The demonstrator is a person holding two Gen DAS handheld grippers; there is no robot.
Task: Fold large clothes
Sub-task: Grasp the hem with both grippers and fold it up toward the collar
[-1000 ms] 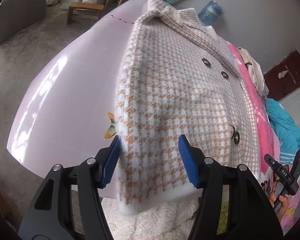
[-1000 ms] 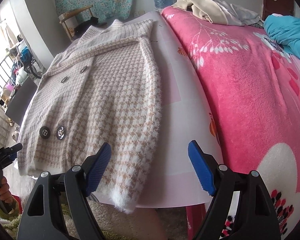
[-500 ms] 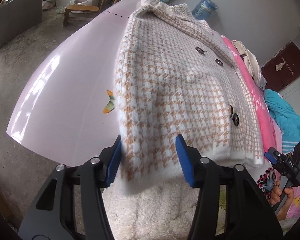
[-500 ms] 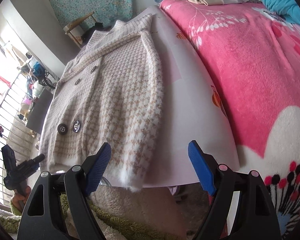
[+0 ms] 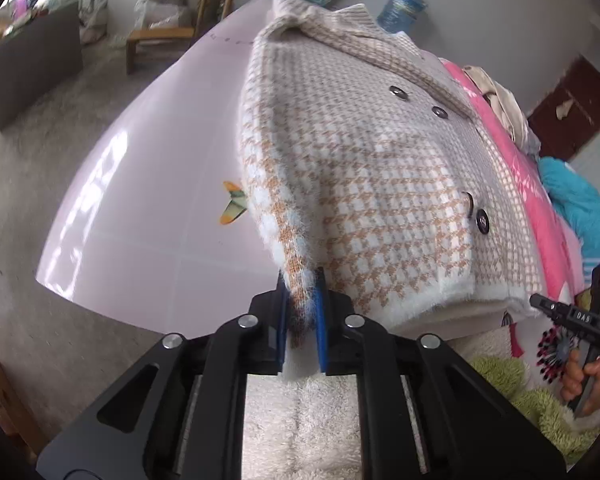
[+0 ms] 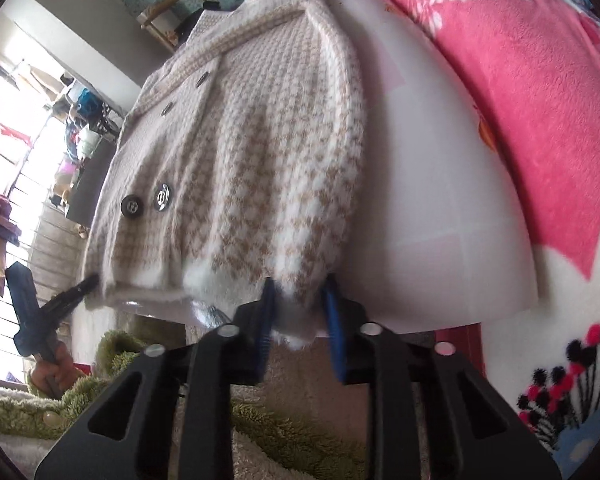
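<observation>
A beige-and-white houndstooth coat (image 5: 364, 168) with dark buttons lies flat on a pale pink board (image 5: 148, 184), collar at the far end, sleeves folded over the front. My left gripper (image 5: 300, 312) is shut on the coat's near left hem corner. In the right wrist view the coat (image 6: 252, 160) spreads over the board (image 6: 440, 184). My right gripper (image 6: 298, 308) is closed on the fluffy white hem at the coat's near right corner. Each gripper shows at the edge of the other's view.
A pink flowered blanket (image 6: 520, 80) lies to the right of the board, with a turquoise cloth (image 5: 580, 208) and a pale garment (image 5: 496, 96) on it. A white fleece and a green fluffy cloth (image 6: 112, 368) lie below the near edge. A wooden stool (image 5: 156, 40) stands on the floor at left.
Both grippers moved forward to the coat's near hem and closed on its two corners. They were open and empty before.
</observation>
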